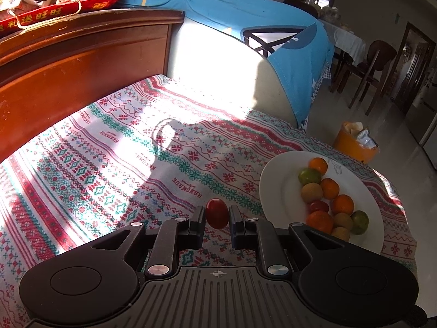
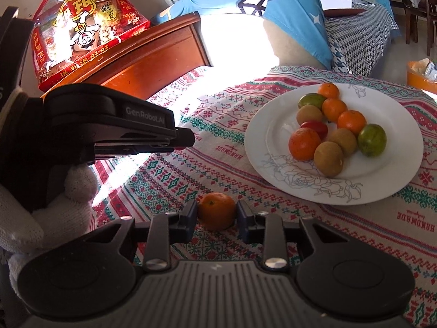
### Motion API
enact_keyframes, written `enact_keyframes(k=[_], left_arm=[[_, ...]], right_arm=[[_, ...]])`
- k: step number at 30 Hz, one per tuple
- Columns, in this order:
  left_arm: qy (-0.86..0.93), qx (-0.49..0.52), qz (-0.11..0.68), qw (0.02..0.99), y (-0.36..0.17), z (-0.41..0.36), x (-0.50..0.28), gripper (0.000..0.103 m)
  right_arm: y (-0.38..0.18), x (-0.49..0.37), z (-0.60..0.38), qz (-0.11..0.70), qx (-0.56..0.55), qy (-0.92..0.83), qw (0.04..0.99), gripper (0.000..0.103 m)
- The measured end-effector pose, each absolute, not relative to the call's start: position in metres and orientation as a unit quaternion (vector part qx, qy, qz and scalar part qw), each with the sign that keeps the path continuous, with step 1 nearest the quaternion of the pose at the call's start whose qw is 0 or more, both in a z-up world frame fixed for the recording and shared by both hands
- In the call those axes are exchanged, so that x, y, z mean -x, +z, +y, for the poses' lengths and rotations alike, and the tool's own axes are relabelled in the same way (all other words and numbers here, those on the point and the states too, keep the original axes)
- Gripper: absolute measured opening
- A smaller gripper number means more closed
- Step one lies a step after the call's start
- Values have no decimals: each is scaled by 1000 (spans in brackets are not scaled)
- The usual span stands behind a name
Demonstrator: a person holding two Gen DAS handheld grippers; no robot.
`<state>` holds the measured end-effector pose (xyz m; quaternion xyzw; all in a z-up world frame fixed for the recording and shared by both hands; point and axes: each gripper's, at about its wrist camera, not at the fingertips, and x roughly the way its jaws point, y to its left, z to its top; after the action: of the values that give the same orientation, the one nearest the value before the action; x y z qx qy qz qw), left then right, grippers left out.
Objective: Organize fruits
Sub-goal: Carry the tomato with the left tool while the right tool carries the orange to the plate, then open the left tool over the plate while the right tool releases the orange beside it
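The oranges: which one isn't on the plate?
The orange between the right tongs, over the patterned tablecloth. The other four oranges sit among the fruit on the white plate.

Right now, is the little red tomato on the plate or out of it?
Out. The red tomato sits between the left gripper's fingers, over the tablecloth, beside the plate.

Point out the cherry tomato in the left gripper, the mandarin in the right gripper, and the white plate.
cherry tomato (image 1: pixel 216 213), left wrist view, middle of its red skin
mandarin (image 2: pixel 217 211), right wrist view, centre of its peel
white plate (image 2: pixel 273 161), right wrist view, bare near-left rim
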<state>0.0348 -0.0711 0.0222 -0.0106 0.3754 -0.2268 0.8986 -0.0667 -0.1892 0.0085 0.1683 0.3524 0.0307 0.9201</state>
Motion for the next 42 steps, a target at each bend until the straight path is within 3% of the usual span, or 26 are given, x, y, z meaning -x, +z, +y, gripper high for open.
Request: enact_keyframes(k=[13, 31, 34, 36, 37, 42], left_arm=[[-269, 3, 359, 894, 40, -101, -38, 16], [-293, -44, 386, 874, 13, -147, -44, 17], [-290, -58, 383, 875, 17, -152, -40, 23], [-287, -60, 385, 875, 21, -152, -37, 36], [-287, -60, 386, 875, 23, -152, -36, 37], [-277, -76, 391, 874, 34, -151, -25, 55]], right_arm=[[70, 69, -265, 279, -186, -72, 939, 31], [27, 51, -327, 294, -282, -183, 895, 34], [31, 52, -327, 289, -284, -181, 896, 35], [34, 52, -325, 290, -278, -180, 898, 38], [37, 52, -324, 291, -273, -182, 898, 39], [49, 58, -320, 299, -265, -187, 898, 54]])
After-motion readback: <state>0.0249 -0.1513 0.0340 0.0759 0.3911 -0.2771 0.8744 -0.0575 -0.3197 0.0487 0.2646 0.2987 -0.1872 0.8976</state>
